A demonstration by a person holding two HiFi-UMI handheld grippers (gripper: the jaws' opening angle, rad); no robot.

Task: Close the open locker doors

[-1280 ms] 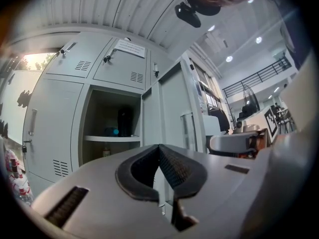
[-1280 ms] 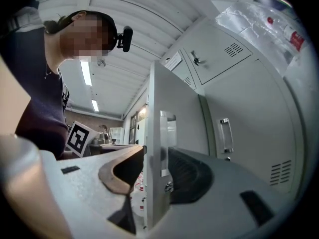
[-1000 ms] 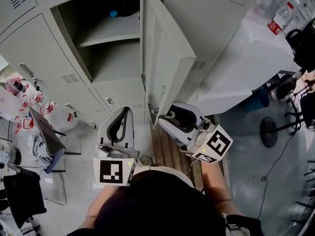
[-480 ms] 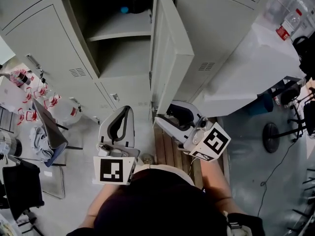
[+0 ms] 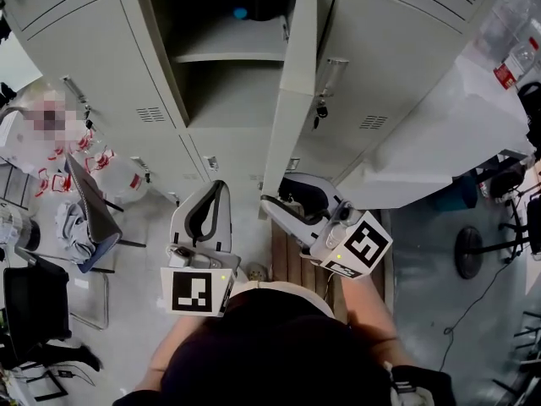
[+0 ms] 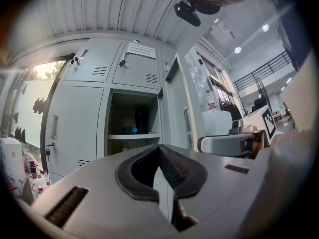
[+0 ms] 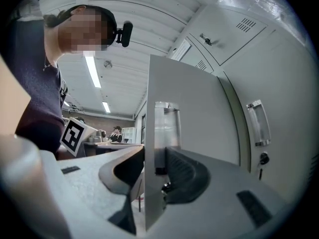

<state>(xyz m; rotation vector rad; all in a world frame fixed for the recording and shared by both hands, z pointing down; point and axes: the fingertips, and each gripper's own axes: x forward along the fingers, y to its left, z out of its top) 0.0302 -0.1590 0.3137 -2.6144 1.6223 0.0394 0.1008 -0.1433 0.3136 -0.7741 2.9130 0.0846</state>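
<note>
Right claw (image 7: 152, 168) clamped on free edge of tall pale-grey steel locker door (image 5: 292, 100), standing square out from its open shelved compartment (image 5: 228, 57); left claw (image 6: 159, 156) closed, empty; closing swing seemingly under way, needs edge swept leftward until flush.

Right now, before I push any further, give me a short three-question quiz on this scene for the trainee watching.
1. True or false: the left tool is shut with nothing between its jaws.
2. What is the right tool clamped on? A) the edge of the open locker door; B) a chair; C) a bottle.
3. Fill in: the small object on the shelf inside the open locker is ___ in colour.
Key: 1 true; 2 A; 3 blue.
</note>
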